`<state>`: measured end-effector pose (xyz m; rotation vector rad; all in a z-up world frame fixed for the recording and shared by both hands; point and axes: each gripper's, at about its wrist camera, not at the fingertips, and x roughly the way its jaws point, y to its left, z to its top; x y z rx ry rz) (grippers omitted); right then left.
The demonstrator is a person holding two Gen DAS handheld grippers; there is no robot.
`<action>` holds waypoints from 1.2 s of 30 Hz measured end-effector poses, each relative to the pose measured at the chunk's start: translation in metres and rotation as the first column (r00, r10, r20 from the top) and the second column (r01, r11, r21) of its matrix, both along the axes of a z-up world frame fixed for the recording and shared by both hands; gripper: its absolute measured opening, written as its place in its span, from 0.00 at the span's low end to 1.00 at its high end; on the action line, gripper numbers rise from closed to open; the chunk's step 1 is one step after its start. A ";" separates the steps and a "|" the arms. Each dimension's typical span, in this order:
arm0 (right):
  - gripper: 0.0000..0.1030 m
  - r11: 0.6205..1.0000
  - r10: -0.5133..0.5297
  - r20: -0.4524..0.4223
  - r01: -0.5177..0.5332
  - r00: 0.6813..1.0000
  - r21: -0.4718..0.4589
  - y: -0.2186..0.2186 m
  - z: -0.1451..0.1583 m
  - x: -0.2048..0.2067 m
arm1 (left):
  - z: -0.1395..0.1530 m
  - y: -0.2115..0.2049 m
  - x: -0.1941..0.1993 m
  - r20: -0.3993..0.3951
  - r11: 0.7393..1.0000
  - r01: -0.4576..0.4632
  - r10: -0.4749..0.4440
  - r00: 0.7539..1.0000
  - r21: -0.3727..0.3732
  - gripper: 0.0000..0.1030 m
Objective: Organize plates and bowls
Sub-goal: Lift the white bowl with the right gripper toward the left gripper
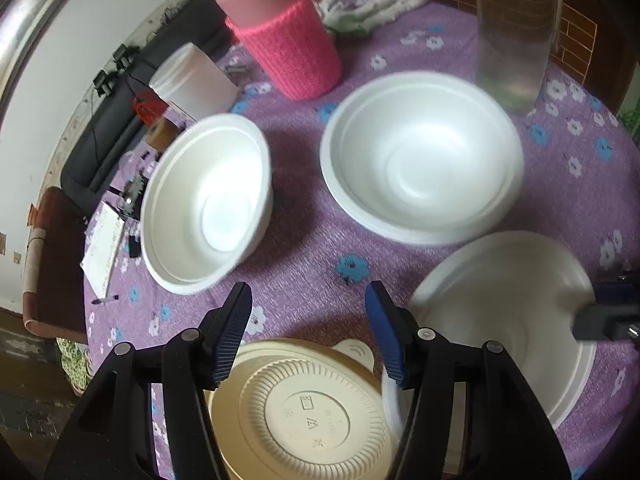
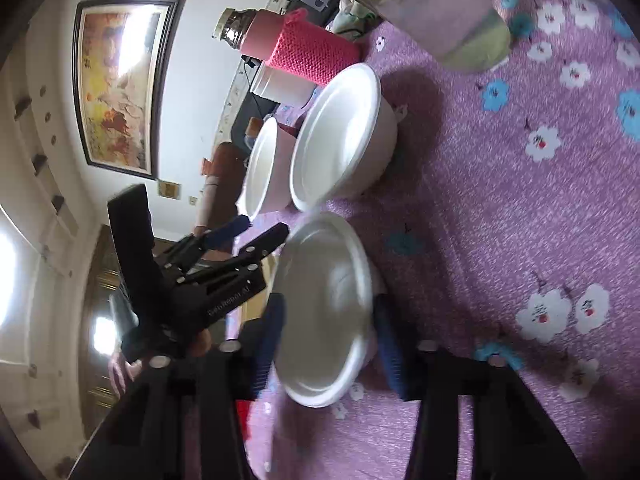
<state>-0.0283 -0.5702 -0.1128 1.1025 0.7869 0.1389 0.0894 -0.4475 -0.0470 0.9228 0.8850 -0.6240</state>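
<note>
Three white foam bowls sit on the purple flowered tablecloth: a left bowl, a far bowl and a near right bowl. A cream plastic lid lies bottom up just below my left gripper, which is open and empty above it. My right gripper has its blue fingers on both sides of the near bowl's rim; I cannot tell whether they press it. Its tip shows at that bowl's right edge. The left gripper also shows in the right wrist view.
A pink flask in a knitted sleeve, a white cup and a clear plastic jug stand at the back. White gloves lie behind. A notepad and pen lie at the table's left edge.
</note>
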 end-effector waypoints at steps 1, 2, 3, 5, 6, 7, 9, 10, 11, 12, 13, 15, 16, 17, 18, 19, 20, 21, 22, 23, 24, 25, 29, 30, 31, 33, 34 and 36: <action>0.18 1.000 0.003 -0.018 -0.003 1.000 -0.031 0.001 0.000 0.000 | -0.001 0.000 -0.001 0.004 1.000 0.004 -0.005 1.000 0.006 0.56; 0.12 0.997 0.004 -0.046 -0.007 0.999 -0.072 0.003 0.000 0.001 | 0.000 0.000 -0.001 0.006 1.000 0.007 -0.007 1.000 0.004 0.56; 0.11 0.995 0.002 -0.066 -0.009 0.998 -0.103 0.005 0.000 0.002 | 0.000 -0.001 -0.001 -0.003 1.000 0.006 -0.006 1.000 0.005 0.56; 0.10 0.993 0.003 -0.067 -0.011 0.998 -0.117 0.006 0.001 0.001 | 0.001 -0.001 -0.001 -0.018 1.000 0.006 -0.006 1.000 0.006 0.56; 0.09 0.992 0.001 -0.068 -0.010 0.998 -0.127 0.007 0.002 0.000 | 0.001 -0.001 -0.001 -0.018 1.000 0.009 -0.009 1.000 0.008 0.56; 0.09 0.992 0.001 -0.070 -0.010 0.998 -0.129 0.006 0.002 0.000 | 0.002 -0.001 -0.002 -0.017 1.000 0.013 -0.012 1.000 0.011 0.56; 0.07 0.989 0.002 -0.074 -0.013 0.997 -0.145 0.006 0.003 -0.002 | 0.005 0.000 -0.003 -0.010 1.000 0.018 -0.018 1.000 0.015 0.56; 0.06 0.988 -0.001 -0.073 -0.011 0.997 -0.156 0.005 0.005 -0.003 | 0.006 0.000 -0.003 -0.014 1.000 0.018 -0.018 1.000 0.012 0.56; 0.06 0.987 -0.003 -0.070 -0.008 0.998 -0.164 0.004 0.006 -0.004 | 0.006 0.001 -0.003 -0.021 1.000 0.016 -0.016 1.000 0.011 0.56; 0.06 0.985 -0.010 -0.069 -0.002 0.998 -0.172 0.002 0.008 -0.006 | 0.006 0.002 -0.002 -0.028 1.000 0.014 -0.014 1.000 0.010 0.56; 0.06 0.983 -0.023 -0.070 0.010 0.997 -0.183 -0.001 0.010 -0.009 | 0.006 0.002 -0.003 -0.037 1.000 0.013 -0.013 0.999 0.008 0.56; 0.06 0.981 -0.046 -0.079 0.030 0.996 -0.192 -0.009 0.009 -0.013 | 0.004 0.003 -0.006 -0.074 1.000 0.021 -0.021 0.997 0.002 0.56; 0.06 0.981 -0.051 -0.079 0.035 0.996 -0.191 -0.011 0.009 -0.015 | 0.002 0.003 -0.010 -0.088 1.000 0.027 -0.027 0.996 0.003 0.56; 0.06 0.980 -0.054 -0.078 0.038 0.995 -0.196 -0.012 0.010 -0.015 | 0.000 0.001 -0.014 -0.087 0.999 0.032 -0.031 0.996 0.010 0.56; 0.06 0.977 -0.054 -0.073 0.037 0.996 -0.212 -0.011 0.012 -0.016 | -0.002 0.001 -0.017 -0.078 0.999 0.035 -0.033 0.996 0.017 0.56; 0.06 0.975 -0.053 -0.067 0.037 0.996 -0.221 -0.010 0.013 -0.016 | -0.002 0.000 -0.020 -0.068 0.999 0.035 -0.034 0.997 0.022 0.56; 0.06 0.972 -0.052 -0.062 0.036 0.997 -0.231 -0.007 0.014 -0.015 | -0.002 -0.001 -0.022 -0.068 0.999 0.030 -0.029 0.997 0.019 0.56; 0.06 0.970 -0.053 -0.061 0.037 0.997 -0.239 -0.007 0.014 -0.016 | -0.002 -0.002 -0.022 -0.071 1.000 0.020 -0.019 0.997 0.018 0.56; 0.06 0.970 -0.054 -0.062 0.038 0.997 -0.240 -0.007 0.014 -0.015 | -0.002 -0.002 -0.021 -0.079 1.000 0.003 -0.002 0.997 0.019 0.56; 0.06 0.971 -0.056 -0.064 0.039 0.996 -0.237 -0.008 0.013 -0.015 | -0.001 -0.002 -0.019 -0.089 1.000 -0.012 0.013 0.996 0.019 0.57; 0.06 0.972 -0.056 -0.064 0.040 0.996 -0.231 -0.008 0.012 -0.015 | -0.001 -0.001 -0.017 -0.099 1.000 -0.026 0.028 0.995 0.016 0.58; 0.06 0.972 -0.057 -0.066 0.040 0.996 -0.233 -0.009 0.012 -0.015 | 0.001 -0.001 -0.015 -0.111 0.999 -0.040 0.041 0.993 0.008 0.58; 0.06 0.969 -0.068 -0.082 0.047 0.994 -0.242 -0.012 0.010 -0.015 | -0.001 0.001 -0.010 -0.090 0.997 -0.066 0.069 0.994 0.033 0.60; 0.06 0.969 -0.070 -0.084 0.048 0.994 -0.242 -0.012 0.009 -0.015 | -0.004 0.002 -0.009 -0.095 0.997 -0.071 0.074 0.993 0.041 0.60; 0.06 0.968 -0.071 -0.086 0.048 0.994 -0.244 -0.012 0.010 -0.016 | -0.006 0.002 -0.009 -0.101 0.996 -0.076 0.080 0.992 0.045 0.60; 0.06 0.967 -0.073 -0.085 0.050 0.994 -0.249 -0.012 0.010 -0.017 | -0.011 0.002 -0.009 -0.094 0.994 -0.085 0.091 0.991 0.063 0.60; 0.06 0.967 -0.072 -0.083 0.050 0.994 -0.248 -0.012 0.010 -0.017 | -0.014 0.002 -0.009 -0.093 0.993 -0.094 0.101 0.991 0.077 0.60; 0.06 0.967 -0.073 -0.080 0.051 0.994 -0.251 -0.012 0.011 -0.018 | -0.016 0.003 -0.007 -0.108 0.991 -0.114 0.122 0.987 0.076 0.60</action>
